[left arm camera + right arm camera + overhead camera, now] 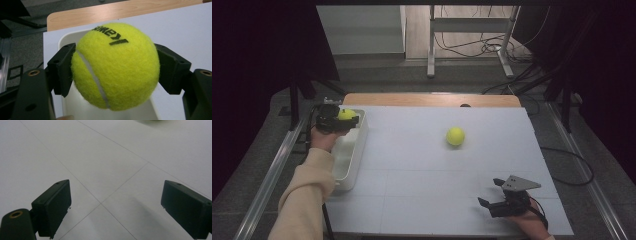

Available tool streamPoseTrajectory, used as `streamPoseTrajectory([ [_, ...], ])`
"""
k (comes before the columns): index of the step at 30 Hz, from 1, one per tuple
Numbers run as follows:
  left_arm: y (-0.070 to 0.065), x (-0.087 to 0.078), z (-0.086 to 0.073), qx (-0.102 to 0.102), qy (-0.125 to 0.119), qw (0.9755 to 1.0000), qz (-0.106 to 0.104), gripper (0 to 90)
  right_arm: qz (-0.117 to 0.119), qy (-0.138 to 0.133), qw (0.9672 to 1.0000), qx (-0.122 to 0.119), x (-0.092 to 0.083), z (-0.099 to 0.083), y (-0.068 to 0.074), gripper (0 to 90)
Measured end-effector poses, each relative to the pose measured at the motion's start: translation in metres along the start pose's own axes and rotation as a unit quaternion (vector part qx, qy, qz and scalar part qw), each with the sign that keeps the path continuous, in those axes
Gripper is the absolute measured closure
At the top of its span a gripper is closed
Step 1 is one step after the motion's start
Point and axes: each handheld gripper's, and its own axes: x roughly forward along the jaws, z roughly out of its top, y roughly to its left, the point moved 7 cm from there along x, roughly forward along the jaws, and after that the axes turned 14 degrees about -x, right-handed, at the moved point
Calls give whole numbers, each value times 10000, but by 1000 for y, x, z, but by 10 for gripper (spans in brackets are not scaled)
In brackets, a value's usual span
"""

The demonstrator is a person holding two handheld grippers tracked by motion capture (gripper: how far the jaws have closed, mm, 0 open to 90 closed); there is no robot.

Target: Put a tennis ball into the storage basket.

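White board covers our bench, scored by thin grey lines into large panels; along its far edge a strip of pale wood shows. Starting at the left of the high view, we see a metal rail running along the bench's side over grey floor, with dark curtain beyond it. Next comes a cream sleeve reaching up from the bottom edge to our left gripper, which hangs above the far end of a white tub set on the bench's left margin. Its jaws are clamped on a yellow tennis ball: in the left gripper view both black pads press into the felt at either side, and the ball sits over the tub's open inside, black lettering across its top.

Near the middle of the bench, a little to the right, a second tennis ball lies alone on the white board, well apart from both grippers. Behind the bench, the floor carries the white legs of a frame and a tangle of dark cables.

Toward the near right corner, our right gripper rests low over the board, a grey three-cornered plate on top. Its jaws stand wide apart with nothing between them; the right gripper view shows bare white board and crossing panel lines in the gap. Further right, a cable loops over the grey floor beside another rail.
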Motion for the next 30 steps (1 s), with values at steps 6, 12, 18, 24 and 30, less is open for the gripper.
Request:
streamPoseTrajectory([
  [6, 4, 8, -1, 3, 172, 9998, 83, 260, -5, 5, 10000, -1, 0, 0, 0, 98],
  [12, 7, 14, -3, -51, 332, 9994, 118, 259, -19, 25, 10000, -12, -1, 0, 0, 98],
  [18, 8, 17, -7, -28, 480, 9988, 116, 258, 13, -22, 10000, 7, 0, 0, 0, 98],
  [24, 4, 18, -7, 14, 495, 9987, 77, 258, 15, -6, 10000, 0, 0, 0, 0, 98],
  [30, 2, 19, -6, 45, 508, 9987, 78, 258, 16, -6, 10000, -1, 0, 0, 0, 98],
])
